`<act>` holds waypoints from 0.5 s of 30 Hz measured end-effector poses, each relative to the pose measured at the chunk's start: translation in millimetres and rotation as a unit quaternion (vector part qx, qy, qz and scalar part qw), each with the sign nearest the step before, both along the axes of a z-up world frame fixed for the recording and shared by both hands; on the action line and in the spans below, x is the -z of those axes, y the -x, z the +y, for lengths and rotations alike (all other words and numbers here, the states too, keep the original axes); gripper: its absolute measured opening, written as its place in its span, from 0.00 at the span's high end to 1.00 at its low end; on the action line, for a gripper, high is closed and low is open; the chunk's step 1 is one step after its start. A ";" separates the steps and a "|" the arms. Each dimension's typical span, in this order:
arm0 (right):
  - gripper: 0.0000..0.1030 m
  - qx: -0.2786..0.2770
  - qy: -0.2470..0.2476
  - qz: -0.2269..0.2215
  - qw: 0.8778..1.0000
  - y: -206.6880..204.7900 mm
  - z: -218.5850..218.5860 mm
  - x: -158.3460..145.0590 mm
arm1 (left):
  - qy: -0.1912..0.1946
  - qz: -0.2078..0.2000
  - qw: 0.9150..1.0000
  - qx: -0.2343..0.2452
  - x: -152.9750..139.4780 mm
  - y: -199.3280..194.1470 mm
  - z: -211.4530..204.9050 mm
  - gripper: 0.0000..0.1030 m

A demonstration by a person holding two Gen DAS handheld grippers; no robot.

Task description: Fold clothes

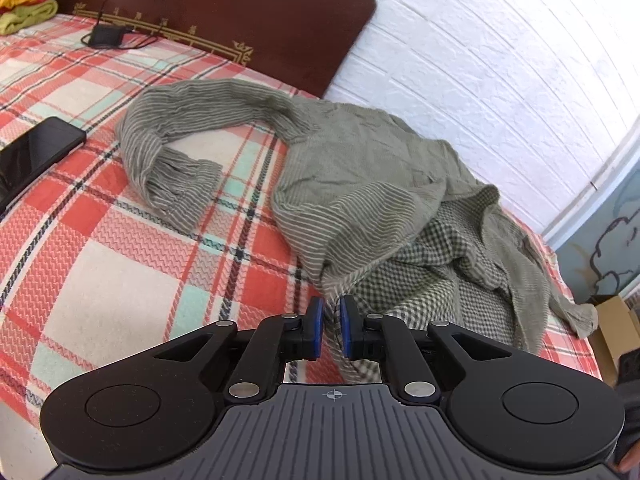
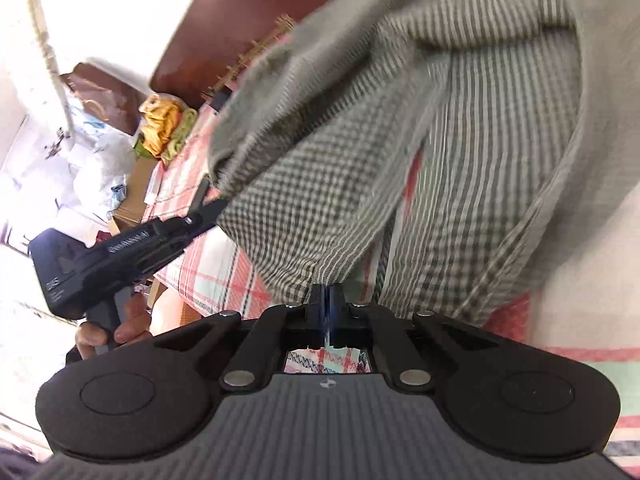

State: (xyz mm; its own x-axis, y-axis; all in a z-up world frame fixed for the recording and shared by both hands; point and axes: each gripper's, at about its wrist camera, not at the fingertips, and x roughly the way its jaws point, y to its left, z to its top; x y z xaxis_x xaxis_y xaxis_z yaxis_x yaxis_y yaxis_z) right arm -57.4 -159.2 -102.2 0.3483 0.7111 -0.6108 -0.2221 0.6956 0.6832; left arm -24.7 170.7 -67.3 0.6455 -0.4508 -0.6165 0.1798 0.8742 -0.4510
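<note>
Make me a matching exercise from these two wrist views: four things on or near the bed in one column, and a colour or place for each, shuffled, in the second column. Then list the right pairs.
Things:
1. striped shirt
2. phone
3. headboard
4. charger

Descriptions:
A. dark reddish brown with gold trim, against the white wall
B. black, with a cable, on the blanket just in front of the headboard
C. grey-green, crumpled on the plaid blanket, a sleeve curled to the left
D. black and glossy, flat on the blanket at the left edge of the left wrist view

Pairs: 1-C, 2-D, 3-A, 4-B
</note>
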 end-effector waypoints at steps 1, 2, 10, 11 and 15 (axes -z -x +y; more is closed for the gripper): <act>0.98 0.000 0.003 -0.009 1.000 2.7 -3.3 -5.7 | -0.003 0.000 1.000 0.004 -0.2 2.9 -2.0 0.80; 0.98 0.001 0.006 -0.015 1.000 5.1 -6.6 -9.9 | -0.005 0.001 1.000 0.008 -0.5 5.8 -4.0 0.80; 0.98 0.001 0.034 0.022 0.999 9.2 -14.5 7.3 | -0.026 0.041 0.999 0.021 16.4 18.5 -14.5 0.80; 0.98 -0.001 0.036 0.025 0.999 9.2 -13.0 10.6 | -0.026 0.049 0.998 0.019 19.9 18.9 -14.1 0.80; 0.98 -0.001 0.030 0.029 0.999 8.8 -14.5 14.6 | -0.029 0.062 0.997 0.017 25.0 22.3 -10.8 0.75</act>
State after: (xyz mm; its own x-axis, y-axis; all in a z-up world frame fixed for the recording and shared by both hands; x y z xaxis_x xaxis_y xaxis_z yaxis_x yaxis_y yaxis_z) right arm -66.2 -173.7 -116.8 0.3091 0.6731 -0.6719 -0.1855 0.7356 0.6515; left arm -47.0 159.9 -92.3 0.5471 -0.4326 -0.7166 0.1552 0.8937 -0.4210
